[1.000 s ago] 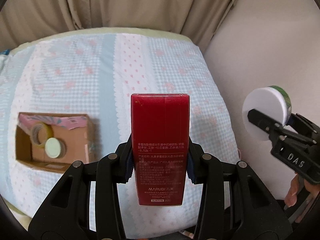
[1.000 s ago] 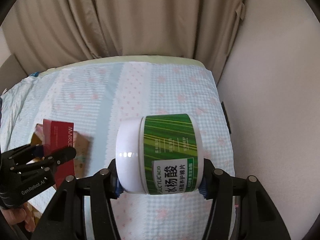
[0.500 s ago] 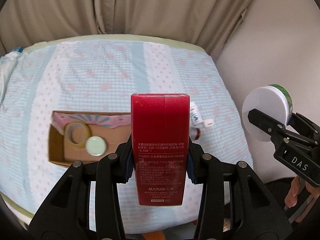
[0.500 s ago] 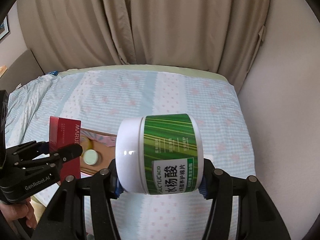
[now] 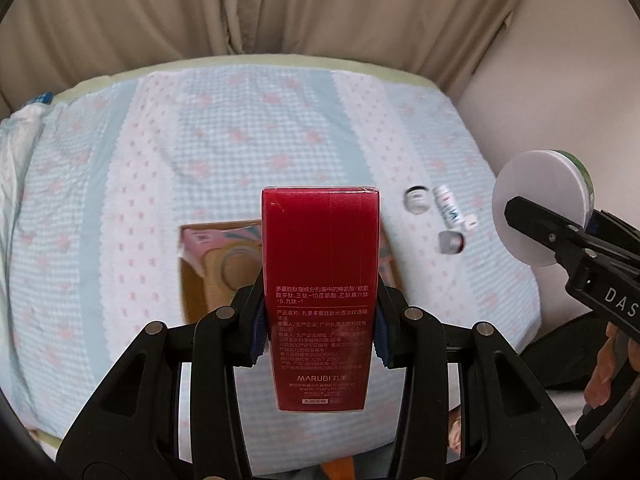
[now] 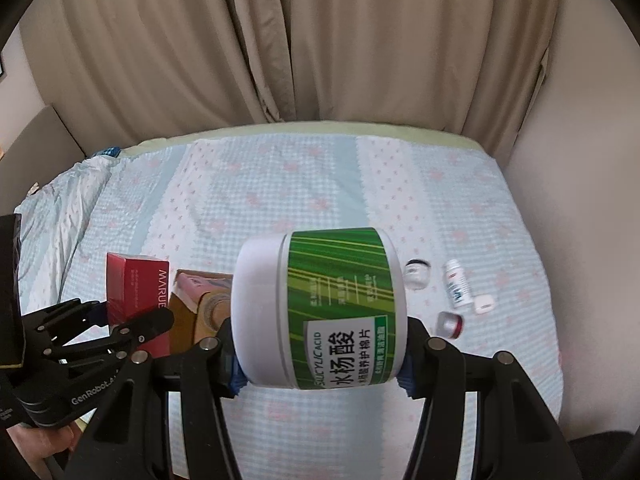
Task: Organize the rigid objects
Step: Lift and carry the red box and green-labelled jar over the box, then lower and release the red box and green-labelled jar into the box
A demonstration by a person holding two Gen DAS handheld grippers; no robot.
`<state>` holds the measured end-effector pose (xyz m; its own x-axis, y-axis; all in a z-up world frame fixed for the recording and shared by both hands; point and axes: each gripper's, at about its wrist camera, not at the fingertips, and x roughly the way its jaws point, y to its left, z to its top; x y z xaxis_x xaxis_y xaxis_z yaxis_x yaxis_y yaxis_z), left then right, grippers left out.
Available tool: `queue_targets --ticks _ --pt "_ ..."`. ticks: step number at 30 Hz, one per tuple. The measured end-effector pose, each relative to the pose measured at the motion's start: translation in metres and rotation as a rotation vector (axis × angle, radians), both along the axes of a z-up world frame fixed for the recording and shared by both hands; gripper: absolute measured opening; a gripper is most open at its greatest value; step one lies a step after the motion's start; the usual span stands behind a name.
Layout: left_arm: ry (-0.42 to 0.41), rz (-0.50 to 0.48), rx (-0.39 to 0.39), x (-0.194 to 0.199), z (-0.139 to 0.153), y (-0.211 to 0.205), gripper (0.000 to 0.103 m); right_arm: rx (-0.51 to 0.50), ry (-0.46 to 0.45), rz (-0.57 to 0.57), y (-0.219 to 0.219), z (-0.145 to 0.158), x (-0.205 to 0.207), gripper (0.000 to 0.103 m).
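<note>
**Both claws loaded, box ahead on the bed**

Left claw [image 5: 320, 332] is clamped on a red carton [image 5: 320, 280], pads pressing its two narrow sides near mid-height, carton upright. Right claw [image 6: 320, 364] is clamped on a jar [image 6: 320, 312] lying sideways, white lid to the left, pads bearing on the lid end and the base end. Both loads are held in the air above the near edge of the bed [image 6: 280, 184].

Handling, as judged
- Carton: thin card, probably light; walls may dent under a hard squeeze. Side grip near the middle is sound; hold lower down would tip it.
- Jar: stiff plastic with a glossy label, likely slippery. End-to-end hold resists rolling; a grip across the round wall would be less secure.

Farther out
- Cardboard box [image 5: 192, 280] sits open on the bed, partly hidden behind the carton; a tape roll [image 5: 236, 264] lies inside.
- To the right of the box, loose on the cover: a small round pot [image 6: 418, 274], a white bottle [image 6: 458, 282] lying down, its cap [image 6: 485, 303] apart, and a red-rimmed lid [image 6: 450, 324].
- Curtain [image 6: 320, 40] hangs behind the bed.

View differences
- Left view shows the carton's printed back and the jar lid face-on; the jar label is hidden.
- Right view shows the jar label, the carton's side and the left claw from outside; most of the box interior is blocked
</note>
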<state>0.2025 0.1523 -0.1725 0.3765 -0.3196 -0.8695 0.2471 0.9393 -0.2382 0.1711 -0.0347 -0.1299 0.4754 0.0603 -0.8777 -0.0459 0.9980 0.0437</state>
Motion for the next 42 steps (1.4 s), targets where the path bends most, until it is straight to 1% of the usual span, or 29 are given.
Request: queue_targets --ticks 3,6,12,15,19,24,28,31,33,36,39,42 --pt "0.015 -0.005 0.017 0.01 -0.017 0.016 0.038 -0.009 0.033 0.008 0.017 -0.013 0.009 0.052" --pt "0.029 -0.005 0.032 0.018 -0.034 0.026 0.038 -0.021 0.069 0.02 0.028 -0.033 0.018 0.053" --pt "0.088 -0.008 0.05 0.03 -0.077 0.041 0.038 -0.034 0.157 0.022 0.039 -0.083 0.037 0.052" --pt "0.129 -0.025 0.075 0.035 -0.104 0.043 0.038 -0.035 0.199 0.013 0.038 -0.11 0.042 0.053" --pt "0.18 -0.039 0.088 0.042 -0.139 0.043 0.038 -0.033 0.26 -0.004 0.037 -0.148 0.053 0.052" --pt "0.21 -0.096 0.139 0.049 -0.17 0.033 0.038 -0.006 0.333 -0.044 0.029 -0.19 0.059 0.053" --pt "0.211 -0.166 0.188 0.051 -0.189 0.02 0.038 0.014 0.381 -0.062 0.023 -0.216 0.061 0.053" --pt "0.204 -0.239 0.237 0.048 -0.203 0.007 0.038 0.025 0.416 -0.072 0.022 -0.236 0.062 0.053" --pt "0.19 -0.277 0.264 0.046 -0.21 -0.001 0.038 0.03 0.43 -0.072 0.022 -0.245 0.063 0.053" --pt "0.182 -0.306 0.288 0.045 -0.214 -0.007 0.038 0.035 0.447 -0.071 0.024 -0.255 0.064 0.053" --pt "0.166 -0.337 0.301 0.044 -0.211 -0.015 0.038 0.043 0.463 -0.069 0.024 -0.262 0.064 0.053" --pt "0.175 -0.338 0.306 0.045 -0.213 -0.019 0.038 0.044 0.469 -0.064 0.022 -0.264 0.067 0.053"
